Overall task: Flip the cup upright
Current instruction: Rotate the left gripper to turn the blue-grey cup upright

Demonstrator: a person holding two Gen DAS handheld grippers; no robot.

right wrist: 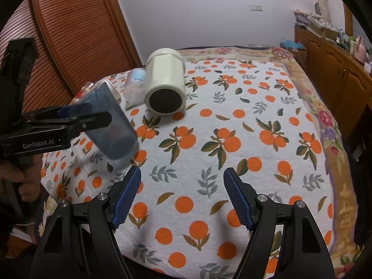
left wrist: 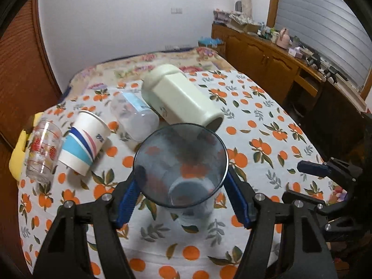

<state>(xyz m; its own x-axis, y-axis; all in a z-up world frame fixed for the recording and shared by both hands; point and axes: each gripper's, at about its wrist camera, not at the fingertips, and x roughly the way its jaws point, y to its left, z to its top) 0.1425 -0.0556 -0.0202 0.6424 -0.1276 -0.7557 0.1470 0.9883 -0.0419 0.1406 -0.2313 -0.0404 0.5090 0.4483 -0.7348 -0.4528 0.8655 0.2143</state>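
My left gripper (left wrist: 181,181) is shut on a smoky blue glass cup (left wrist: 181,162), gripped by its wall, mouth toward the camera and base down near the tablecloth. In the right wrist view the same cup (right wrist: 116,127) hangs tilted in the left gripper (right wrist: 93,114), its base just above the cloth. My right gripper (right wrist: 182,186) is open and empty over the cloth, to the right of the cup; it also shows at the right edge of the left wrist view (left wrist: 311,169).
A cream jar (left wrist: 181,97) lies on its side behind the cup. A clear plastic cup (left wrist: 134,116), a striped paper cup (left wrist: 83,141) and a printed glass (left wrist: 44,151) lie to the left. A wooden cabinet (left wrist: 279,62) stands beyond the table (right wrist: 232,139).
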